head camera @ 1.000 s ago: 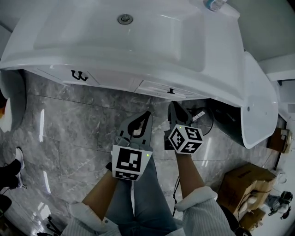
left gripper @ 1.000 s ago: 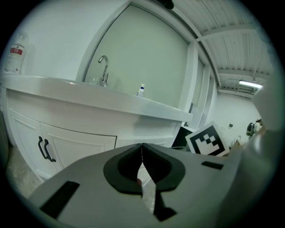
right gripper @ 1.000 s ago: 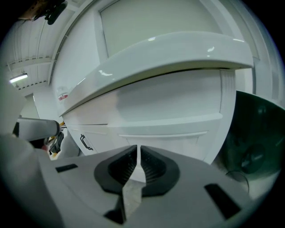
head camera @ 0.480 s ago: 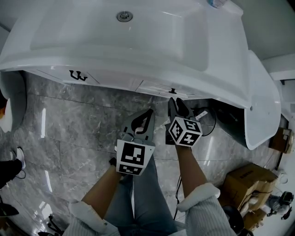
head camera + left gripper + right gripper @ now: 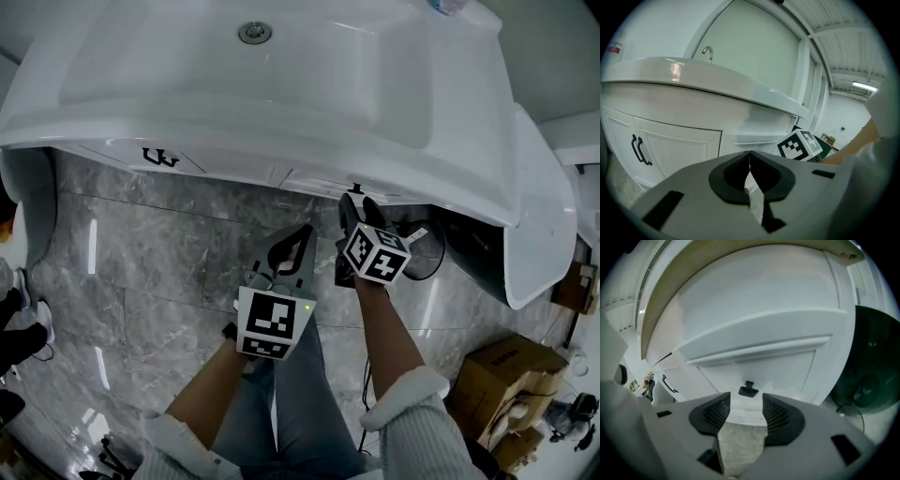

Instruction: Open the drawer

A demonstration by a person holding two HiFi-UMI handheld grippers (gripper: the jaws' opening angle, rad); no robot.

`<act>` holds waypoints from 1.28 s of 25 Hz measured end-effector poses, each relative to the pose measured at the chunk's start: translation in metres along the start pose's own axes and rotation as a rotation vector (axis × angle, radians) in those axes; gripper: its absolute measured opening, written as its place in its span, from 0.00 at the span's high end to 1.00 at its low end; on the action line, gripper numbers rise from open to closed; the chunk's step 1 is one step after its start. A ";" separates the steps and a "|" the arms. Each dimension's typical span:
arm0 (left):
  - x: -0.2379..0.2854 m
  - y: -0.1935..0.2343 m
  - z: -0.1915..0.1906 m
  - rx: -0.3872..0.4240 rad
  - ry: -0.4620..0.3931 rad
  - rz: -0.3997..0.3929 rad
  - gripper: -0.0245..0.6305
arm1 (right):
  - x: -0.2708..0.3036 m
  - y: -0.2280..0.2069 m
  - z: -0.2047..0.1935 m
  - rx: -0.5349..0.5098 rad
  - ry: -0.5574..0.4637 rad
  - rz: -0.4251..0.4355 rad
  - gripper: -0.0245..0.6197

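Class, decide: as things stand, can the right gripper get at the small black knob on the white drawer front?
Probably yes. The right gripper faces the small black knob on the white drawer front; its jaws have just been opening, with nothing between them or in the way.

Smooth white drawer (image 5: 759,364), glossy stone floor (image 5: 141,281)

Glossy grey marble-tiled floor (image 5: 150,272). A white vanity cabinet (image 5: 234,169) stands on it. To the right, a black cable (image 5: 439,242) and a cardboard box (image 5: 506,370).
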State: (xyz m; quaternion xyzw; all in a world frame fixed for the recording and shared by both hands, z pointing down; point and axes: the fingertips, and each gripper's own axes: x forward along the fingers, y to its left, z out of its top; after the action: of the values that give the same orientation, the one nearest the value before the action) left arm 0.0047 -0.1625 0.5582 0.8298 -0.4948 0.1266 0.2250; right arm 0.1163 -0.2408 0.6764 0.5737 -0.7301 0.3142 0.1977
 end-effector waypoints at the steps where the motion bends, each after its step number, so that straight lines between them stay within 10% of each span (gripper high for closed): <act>1: 0.000 0.001 0.000 -0.003 0.001 0.004 0.94 | 0.002 0.000 -0.001 0.001 0.005 0.000 0.64; 32: 0.005 0.010 -0.004 -0.029 0.008 0.027 0.94 | 0.035 -0.007 0.002 0.031 0.099 -0.049 0.73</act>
State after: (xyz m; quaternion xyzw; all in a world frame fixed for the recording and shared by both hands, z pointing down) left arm -0.0017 -0.1678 0.5664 0.8191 -0.5069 0.1256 0.2374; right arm 0.1143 -0.2683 0.6990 0.5780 -0.7003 0.3486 0.2323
